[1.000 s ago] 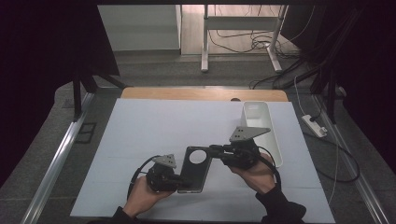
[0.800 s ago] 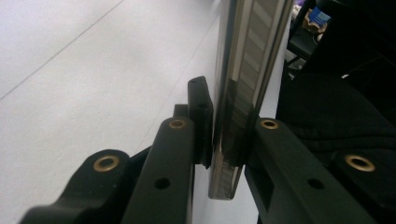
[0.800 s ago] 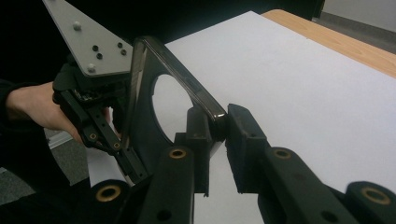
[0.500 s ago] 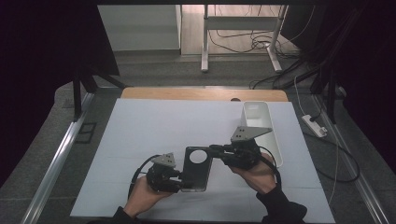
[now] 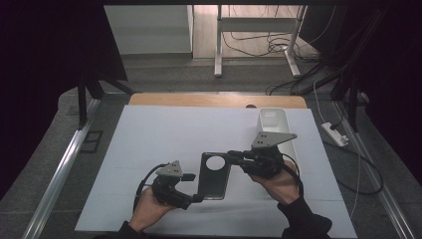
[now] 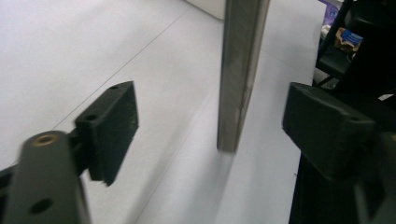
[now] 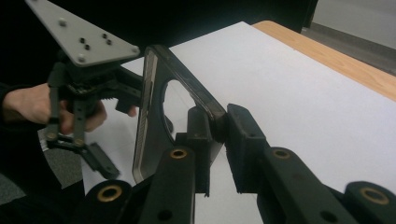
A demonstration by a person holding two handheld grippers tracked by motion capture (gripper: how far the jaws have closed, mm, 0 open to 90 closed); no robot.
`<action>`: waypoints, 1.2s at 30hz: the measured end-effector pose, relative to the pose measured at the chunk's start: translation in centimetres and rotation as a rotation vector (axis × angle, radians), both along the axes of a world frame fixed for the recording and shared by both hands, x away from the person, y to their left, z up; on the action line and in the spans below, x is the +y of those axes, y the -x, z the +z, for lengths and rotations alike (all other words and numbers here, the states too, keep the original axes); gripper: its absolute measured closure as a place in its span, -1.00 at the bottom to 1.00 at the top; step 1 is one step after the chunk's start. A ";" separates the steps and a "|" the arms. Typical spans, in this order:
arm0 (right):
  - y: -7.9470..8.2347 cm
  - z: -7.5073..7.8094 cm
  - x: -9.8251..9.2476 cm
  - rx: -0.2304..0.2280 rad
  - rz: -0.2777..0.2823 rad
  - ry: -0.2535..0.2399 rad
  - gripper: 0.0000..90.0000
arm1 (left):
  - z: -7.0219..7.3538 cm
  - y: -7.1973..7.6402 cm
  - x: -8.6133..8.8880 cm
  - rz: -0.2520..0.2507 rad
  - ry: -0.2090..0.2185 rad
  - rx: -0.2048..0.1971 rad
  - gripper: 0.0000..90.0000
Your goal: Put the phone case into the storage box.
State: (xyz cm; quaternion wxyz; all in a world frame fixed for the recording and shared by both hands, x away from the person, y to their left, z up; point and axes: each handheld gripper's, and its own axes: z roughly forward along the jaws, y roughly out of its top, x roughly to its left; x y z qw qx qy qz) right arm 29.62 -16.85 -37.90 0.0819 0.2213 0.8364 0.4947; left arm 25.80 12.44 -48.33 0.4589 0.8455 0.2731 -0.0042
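Right tool (image 7: 219,140): clamped on my phone case (image 5: 215,174), near the surface's (image 5: 164,144) front edge.
Left tool (image 6: 210,126): jaws just opened, case between, untouched.
Advice: I back it off straight, avoiding the edge.

Your left gripper (image 5: 195,187), near-left of the table, has just been opening; its pads (image 6: 112,128) stand wide with a gap on both sides. Your right gripper (image 5: 232,156) points left, jaws clamped; both forearms come in low.
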 end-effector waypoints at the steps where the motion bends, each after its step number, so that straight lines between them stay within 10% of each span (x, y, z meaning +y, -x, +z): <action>1: -0.1 0.1 -0.2 -0.001 -0.003 0.000 0.77 | 0.0 0.0 0.0 0.000 0.000 0.000 -0.66; 36: -3.7 3.4 -4.3 -0.054 -0.082 0.003 0.77 | 0.0 6.7 8.7 0.353 -0.060 -0.155 -1.00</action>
